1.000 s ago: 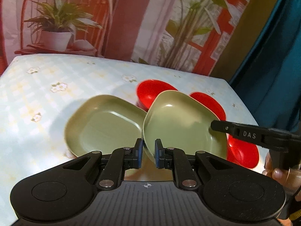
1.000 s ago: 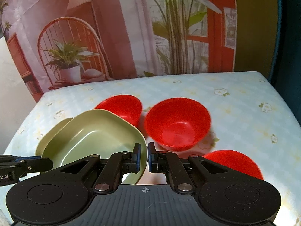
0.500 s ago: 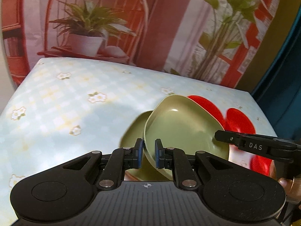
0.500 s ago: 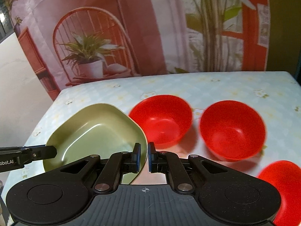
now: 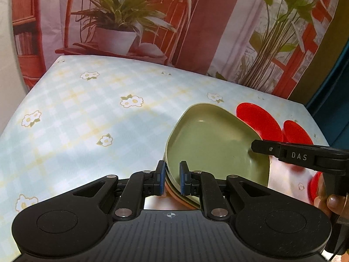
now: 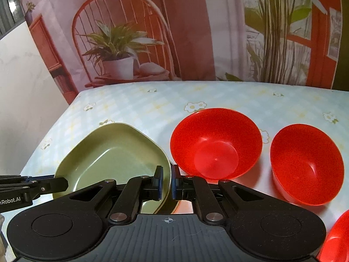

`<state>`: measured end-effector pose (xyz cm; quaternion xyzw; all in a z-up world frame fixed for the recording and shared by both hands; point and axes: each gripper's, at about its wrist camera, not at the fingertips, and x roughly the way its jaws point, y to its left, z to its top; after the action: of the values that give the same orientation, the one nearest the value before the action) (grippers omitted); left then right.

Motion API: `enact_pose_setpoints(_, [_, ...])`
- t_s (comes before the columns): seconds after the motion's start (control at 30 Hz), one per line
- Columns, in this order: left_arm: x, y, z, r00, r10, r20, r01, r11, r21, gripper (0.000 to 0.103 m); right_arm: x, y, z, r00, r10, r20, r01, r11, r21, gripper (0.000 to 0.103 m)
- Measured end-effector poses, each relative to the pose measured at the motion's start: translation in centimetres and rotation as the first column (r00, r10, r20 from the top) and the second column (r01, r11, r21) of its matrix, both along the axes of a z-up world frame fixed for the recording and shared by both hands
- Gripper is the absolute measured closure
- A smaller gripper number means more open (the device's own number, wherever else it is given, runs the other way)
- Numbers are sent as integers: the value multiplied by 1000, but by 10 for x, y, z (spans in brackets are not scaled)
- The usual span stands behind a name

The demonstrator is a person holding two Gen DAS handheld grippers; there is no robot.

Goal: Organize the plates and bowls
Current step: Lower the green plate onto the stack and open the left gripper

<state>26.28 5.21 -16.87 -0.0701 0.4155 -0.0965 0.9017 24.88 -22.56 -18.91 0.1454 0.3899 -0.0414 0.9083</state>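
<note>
Both tools, left (image 5: 171, 178) and right (image 6: 166, 182), are clamped on opposite rims of the green plate (image 6: 113, 159), held low over the counter (image 5: 91, 118) beside the red bowls (image 6: 216, 144). Looks light, stiff, glossy, so probably slippery; rims seem the best grab.

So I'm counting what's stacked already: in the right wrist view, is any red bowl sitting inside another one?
No, the two whole red bowls sit side by side on the tablecloth, each empty.

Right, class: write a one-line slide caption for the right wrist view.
Right gripper clamps the rim of a green plate, left gripper on its far side, beside two red bowls on the floral tablecloth.
</note>
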Motion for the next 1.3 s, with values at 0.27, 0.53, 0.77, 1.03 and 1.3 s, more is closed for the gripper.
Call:
enact_pose_setpoints(0.27, [1,-4,-6,1000,-2,-7,2,1000,15,89,0,-3,-8,1000,-7,-11,7,1000,-6,95])
enact_pose_setpoints(0.53, [2,-5,-10,1000,9,-11,-9,1000,20,89,2,4,-8,1000,14,-7,-14,998,-61,95])
enact_pose_setpoints(0.77, [1,-6,-10,1000,10,-11,-9,1000,27,89,1,6,-7,1000,18,-6,-19,997,-76,95])
enact_pose_setpoints(1.03, [4,-8,-10,1000,6,-12,-6,999,51,88,-2,7,-6,1000,19,-11,-20,996,-92,95])
enact_pose_setpoints(1.3, [7,-6,-12,1000,25,-17,-24,997,67,75,-3,8,-6,999,30,-13,-31,995,-98,91])
